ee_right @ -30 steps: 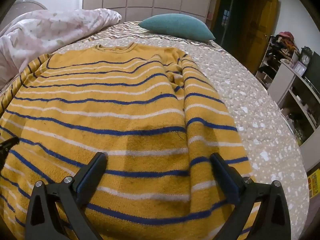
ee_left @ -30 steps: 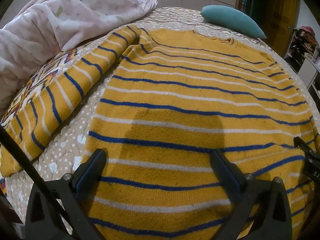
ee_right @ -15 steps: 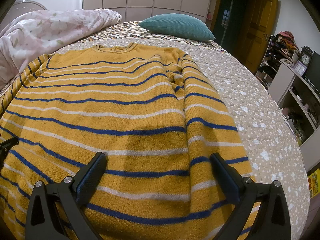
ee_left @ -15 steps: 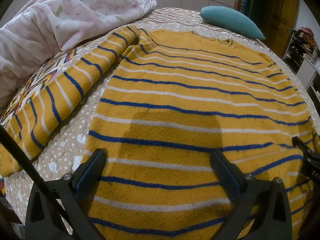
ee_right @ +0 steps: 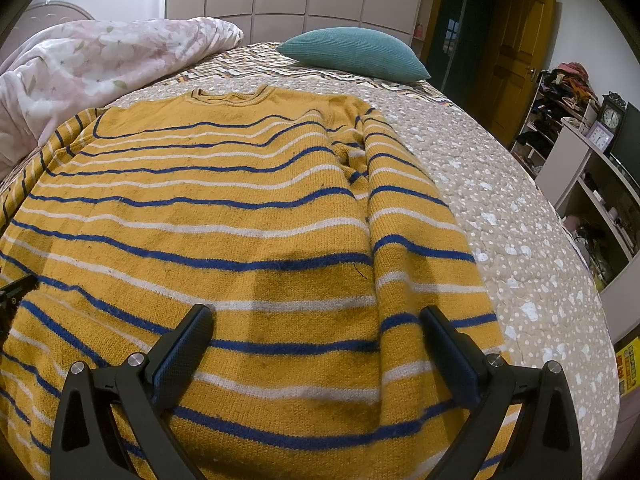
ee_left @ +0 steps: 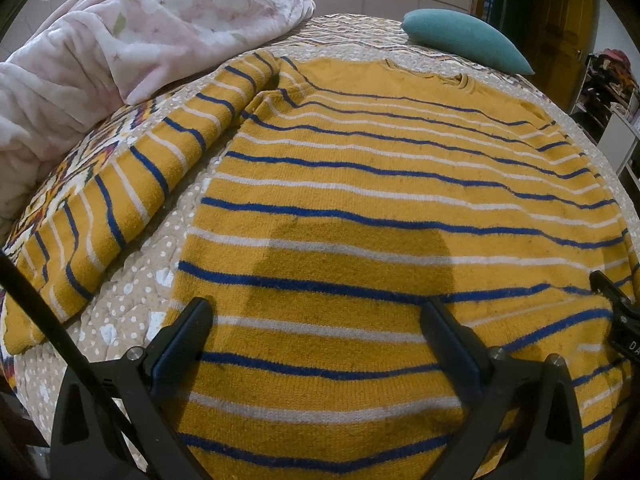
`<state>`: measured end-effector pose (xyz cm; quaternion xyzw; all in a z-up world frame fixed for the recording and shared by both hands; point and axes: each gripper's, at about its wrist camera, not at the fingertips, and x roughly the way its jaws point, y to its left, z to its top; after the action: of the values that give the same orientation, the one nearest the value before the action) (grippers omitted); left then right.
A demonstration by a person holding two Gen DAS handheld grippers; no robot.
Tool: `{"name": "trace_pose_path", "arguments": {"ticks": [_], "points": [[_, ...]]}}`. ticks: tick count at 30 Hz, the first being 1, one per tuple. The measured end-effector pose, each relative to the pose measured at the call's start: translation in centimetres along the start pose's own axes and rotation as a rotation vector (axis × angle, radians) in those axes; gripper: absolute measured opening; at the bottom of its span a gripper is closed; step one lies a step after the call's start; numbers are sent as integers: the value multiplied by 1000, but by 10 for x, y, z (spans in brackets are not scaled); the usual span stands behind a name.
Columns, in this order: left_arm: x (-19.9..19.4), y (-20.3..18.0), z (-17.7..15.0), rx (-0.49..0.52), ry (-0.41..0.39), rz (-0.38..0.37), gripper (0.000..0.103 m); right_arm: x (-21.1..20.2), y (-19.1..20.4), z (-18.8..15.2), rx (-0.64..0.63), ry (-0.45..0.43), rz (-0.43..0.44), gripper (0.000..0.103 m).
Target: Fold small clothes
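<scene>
A yellow sweater point(ee_left: 380, 200) with blue and white stripes lies flat on the bed, collar at the far end. Its left sleeve point(ee_left: 132, 200) spreads out to the left. In the right wrist view the sweater point(ee_right: 200, 208) has its right sleeve point(ee_right: 408, 224) lying along the body's right edge. My left gripper point(ee_left: 316, 320) is open and empty, hovering over the hem's left part. My right gripper point(ee_right: 316, 320) is open and empty over the hem's right part. The right gripper's tip shows at the right edge of the left wrist view point(ee_left: 616, 304).
A pink floral quilt point(ee_left: 120, 48) is heaped at the far left of the bed. A teal pillow point(ee_right: 352, 54) lies beyond the collar. The dotted bedspread point(ee_right: 500, 200) runs to the bed's right edge, with shelves point(ee_right: 592, 184) and a door point(ee_right: 516, 60) beyond.
Both grippers have drifted very slightly; the sweater has not moved and the jaws stay open.
</scene>
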<state>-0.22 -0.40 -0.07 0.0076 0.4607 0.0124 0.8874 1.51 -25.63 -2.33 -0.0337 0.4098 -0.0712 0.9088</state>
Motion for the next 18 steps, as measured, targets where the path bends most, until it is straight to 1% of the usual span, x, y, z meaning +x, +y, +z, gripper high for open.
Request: {"name": "trace_pose_path", "arguments": {"ticks": [5,10,11,13,14,16,18], "points": [[0,1,1,0,1,-1,103,-1,-1,0,-2,1,-3,103],[-2,1,1,16,-6,26,103,1,0,4,2,15,5,103],[-2,1,1,16,-7,27,103,1,-1,5,7,37,10,103],[-2,0,1,11,7,18,103,5,-5,13,15,124,30,103],[-2,0,1,11,7,18,103,8,-8,16,41,159,47,103],[-2,0,1,14,-6,23,103,12,-10,19,52,191,59,103],[-2,1,1,10,-4,17,103,12,-7,19,24,182,60,103]]}}
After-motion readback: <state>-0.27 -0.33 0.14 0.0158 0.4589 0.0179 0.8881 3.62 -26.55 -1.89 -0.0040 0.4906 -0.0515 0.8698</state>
